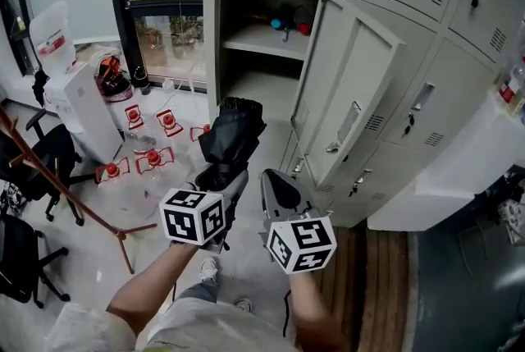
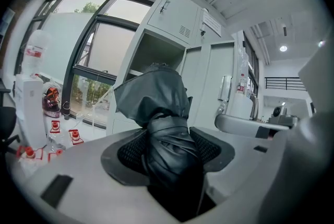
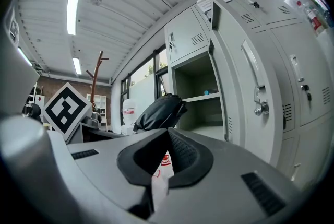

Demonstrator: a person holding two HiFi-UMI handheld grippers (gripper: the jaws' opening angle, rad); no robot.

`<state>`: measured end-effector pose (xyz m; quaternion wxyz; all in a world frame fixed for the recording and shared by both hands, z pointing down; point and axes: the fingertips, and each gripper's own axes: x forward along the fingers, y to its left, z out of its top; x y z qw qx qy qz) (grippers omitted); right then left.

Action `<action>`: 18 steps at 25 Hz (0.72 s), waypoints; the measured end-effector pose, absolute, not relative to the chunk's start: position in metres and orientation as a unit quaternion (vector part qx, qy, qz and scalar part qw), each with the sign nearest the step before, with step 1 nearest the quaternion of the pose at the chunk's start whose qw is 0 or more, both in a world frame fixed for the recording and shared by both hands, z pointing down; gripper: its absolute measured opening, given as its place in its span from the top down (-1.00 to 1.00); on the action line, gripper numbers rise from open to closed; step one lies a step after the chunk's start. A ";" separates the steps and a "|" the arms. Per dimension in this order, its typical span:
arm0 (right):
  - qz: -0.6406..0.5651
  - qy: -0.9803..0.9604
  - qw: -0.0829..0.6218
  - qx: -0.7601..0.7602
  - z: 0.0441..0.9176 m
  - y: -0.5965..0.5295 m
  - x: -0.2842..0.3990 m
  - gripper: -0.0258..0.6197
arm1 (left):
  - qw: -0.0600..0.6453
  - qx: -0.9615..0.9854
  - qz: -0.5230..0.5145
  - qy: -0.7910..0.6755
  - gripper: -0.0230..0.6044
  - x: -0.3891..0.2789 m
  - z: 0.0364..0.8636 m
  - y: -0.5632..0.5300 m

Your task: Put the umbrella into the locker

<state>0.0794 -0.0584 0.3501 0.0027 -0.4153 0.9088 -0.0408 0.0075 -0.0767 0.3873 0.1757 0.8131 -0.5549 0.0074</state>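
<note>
A folded black umbrella (image 1: 232,133) sticks out forward from my left gripper (image 1: 223,178), which is shut on its wrapped lower part. In the left gripper view the umbrella (image 2: 159,124) fills the gap between the jaws of the left gripper (image 2: 167,152). The open grey locker (image 1: 258,88) stands just ahead, its door (image 1: 353,88) swung out to the right. My right gripper (image 1: 279,186) is beside the left one, shut and empty. In the right gripper view the right gripper (image 3: 168,137) has its pads meeting, with the umbrella (image 3: 159,112) and the locker (image 3: 201,103) beyond.
A shelf (image 1: 262,38) in the locker carries a few small items (image 1: 287,18). Water bottles with red caps (image 1: 152,157) stand on the floor at left, near a white dispenser (image 1: 78,108), black chairs (image 1: 41,153) and a wooden coat stand (image 1: 74,194).
</note>
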 end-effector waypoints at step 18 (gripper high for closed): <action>-0.044 0.889 -0.010 -0.455 0.358 -0.169 0.042 0.91 | 0.192 0.838 0.027 -0.509 0.12 -0.020 0.408 -0.188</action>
